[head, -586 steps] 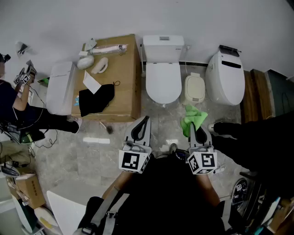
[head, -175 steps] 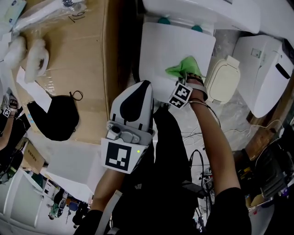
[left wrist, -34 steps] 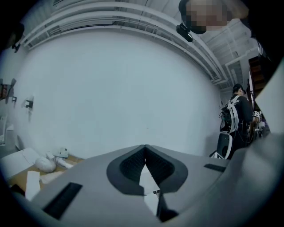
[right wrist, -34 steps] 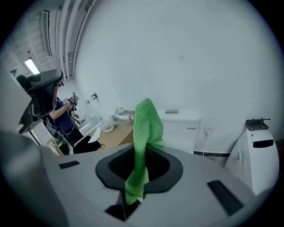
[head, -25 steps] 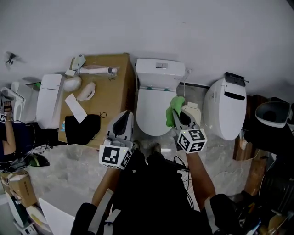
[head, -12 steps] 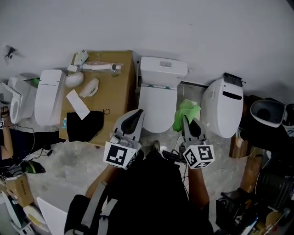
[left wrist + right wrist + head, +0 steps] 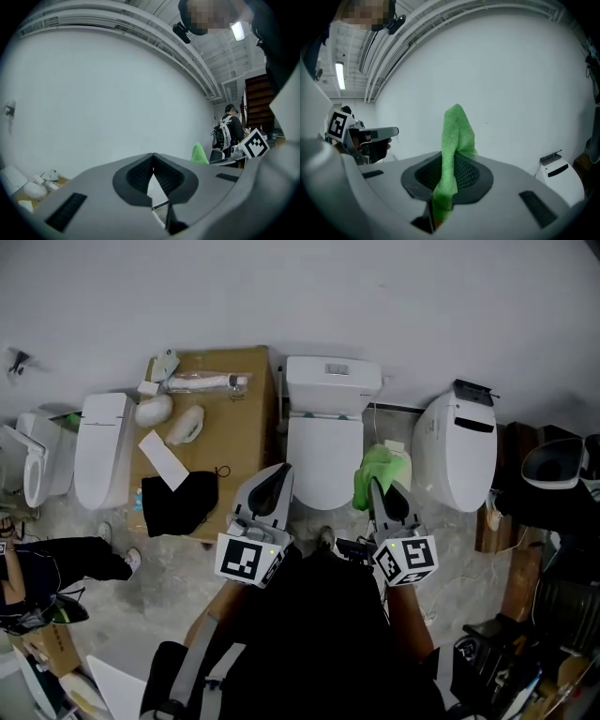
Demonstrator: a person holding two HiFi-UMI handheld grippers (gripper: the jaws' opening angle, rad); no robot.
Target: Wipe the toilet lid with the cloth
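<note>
Sticking out past the tips of our right gripper (image 7: 380, 488), which is clamped tight on it, the green cloth (image 7: 377, 470) is in the air, touching nothing. The toilet lid (image 7: 322, 460) lies ahead and left of that gripper, apart from the cloth. Our left gripper (image 7: 284, 472), just left of the lid's front edge, is closed on nothing. We judge no wiping is under way now; whether the lid is already clean we cannot tell.

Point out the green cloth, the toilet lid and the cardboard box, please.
cloth (image 7: 375, 463): head view, middle of the green bunch.
lid (image 7: 323, 460): head view, centre of its white top.
box (image 7: 244, 437): head view, bare brown top near its right edge.
</note>
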